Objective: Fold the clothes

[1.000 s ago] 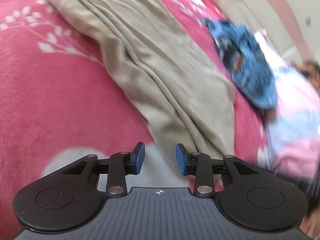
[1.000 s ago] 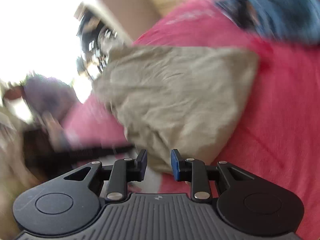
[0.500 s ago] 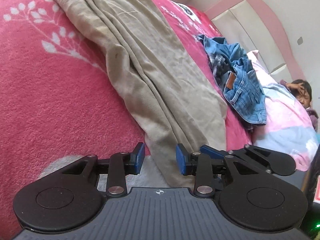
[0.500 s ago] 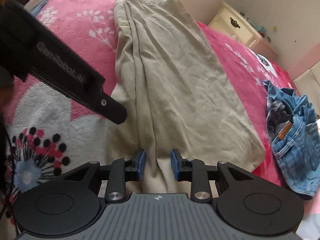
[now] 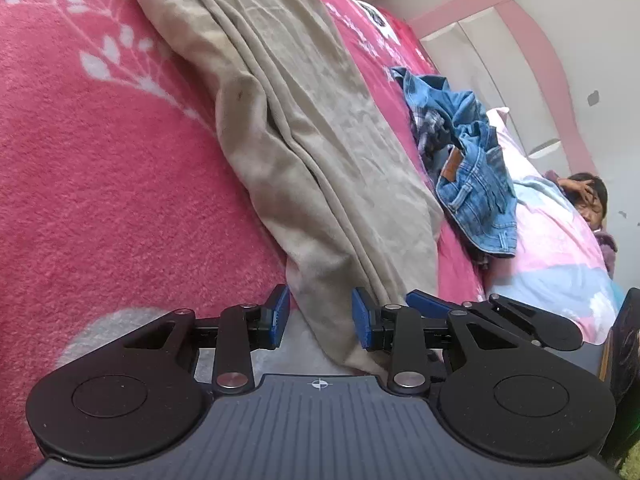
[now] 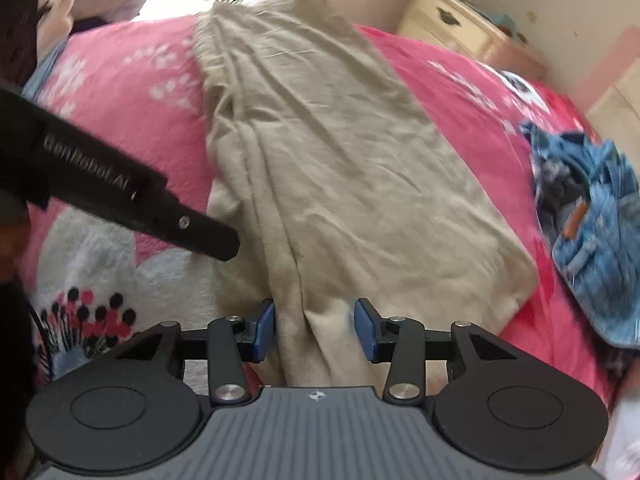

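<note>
1. The trousers (image 6: 332,168), beige, lie lengthwise on the pink blanket (image 5: 100,200) of the bed, running away from both grippers.
2. The right gripper (image 6: 314,330) sits at the near end of the trousers. Its jaws have just been opening, and a ridge of the cloth runs up between them. Neither blue pad presses on it, so the grip is released.
3. The left gripper (image 5: 316,316) is just beside the right one, at the same end of the trousers. A folded edge of the cloth passes between its jaws, closer to the right pad.
4. There is a visible gap between the cloth and the left pad; the jaws stand apart, not clenched on anything.
5. In the left wrist view, the right gripper's blue finger (image 5: 430,304) and black linkage show just to the right of the left jaws, close against them.
6. In the right wrist view, the left gripper's black body (image 6: 120,196) reaches in from the left, its tip touching or just above the trousers' left edge, ahead and left of the right jaws.
7. Jeans (image 6: 592,232), crumpled in a heap, lie on the blanket well to the right of the jaws, apart from the trousers.
8. Beyond the jeans, far right of the left jaws, a person (image 5: 588,204) lies under a pale quilt (image 5: 560,256).
9. A cream dresser (image 6: 460,28) stands past the bed, ahead and right of the right jaws.
</note>
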`<state>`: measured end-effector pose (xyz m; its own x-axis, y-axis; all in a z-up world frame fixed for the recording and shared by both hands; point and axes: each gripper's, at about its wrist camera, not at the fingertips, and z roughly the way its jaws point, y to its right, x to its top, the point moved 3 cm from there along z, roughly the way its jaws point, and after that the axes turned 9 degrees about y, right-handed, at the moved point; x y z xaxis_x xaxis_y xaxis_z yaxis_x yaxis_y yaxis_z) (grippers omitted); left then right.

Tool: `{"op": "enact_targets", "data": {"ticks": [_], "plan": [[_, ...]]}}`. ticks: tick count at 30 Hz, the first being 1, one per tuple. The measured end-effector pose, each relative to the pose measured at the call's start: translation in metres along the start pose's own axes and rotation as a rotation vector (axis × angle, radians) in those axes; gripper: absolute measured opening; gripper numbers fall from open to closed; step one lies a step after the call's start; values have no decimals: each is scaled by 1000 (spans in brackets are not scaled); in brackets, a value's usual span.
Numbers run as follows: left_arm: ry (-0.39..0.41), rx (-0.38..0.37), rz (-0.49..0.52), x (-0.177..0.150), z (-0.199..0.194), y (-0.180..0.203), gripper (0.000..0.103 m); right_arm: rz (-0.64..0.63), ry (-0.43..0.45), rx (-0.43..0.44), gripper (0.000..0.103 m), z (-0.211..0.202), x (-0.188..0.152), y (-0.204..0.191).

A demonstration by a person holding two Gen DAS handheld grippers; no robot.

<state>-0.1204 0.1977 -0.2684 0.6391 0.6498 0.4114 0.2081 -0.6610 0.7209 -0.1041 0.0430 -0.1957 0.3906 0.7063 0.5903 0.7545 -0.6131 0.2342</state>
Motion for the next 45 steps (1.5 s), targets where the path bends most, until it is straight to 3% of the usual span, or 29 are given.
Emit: {"op": "enact_targets", "data": {"ticks": [13, 20, 25, 35, 38, 45], "plan": [[-29, -3, 10, -3, 1, 1, 39, 183, 63, -1, 39, -16, 0, 23], [-37, -1, 17, -5, 3, 2, 41, 349, 71, 48, 39, -18, -9, 43], [-36, 4, 21, -5, 3, 3, 41, 381, 86, 45, 40, -16, -12, 48], [-38, 5, 31, -7, 6, 6, 44, 632, 88, 144, 40, -15, -28, 83], [-38, 6, 34, -7, 7, 6, 45, 585, 91, 129, 41, -14, -27, 80], [-41, 9, 45, -7, 5, 8, 45, 242, 114, 84, 40, -6, -15, 36]]}}
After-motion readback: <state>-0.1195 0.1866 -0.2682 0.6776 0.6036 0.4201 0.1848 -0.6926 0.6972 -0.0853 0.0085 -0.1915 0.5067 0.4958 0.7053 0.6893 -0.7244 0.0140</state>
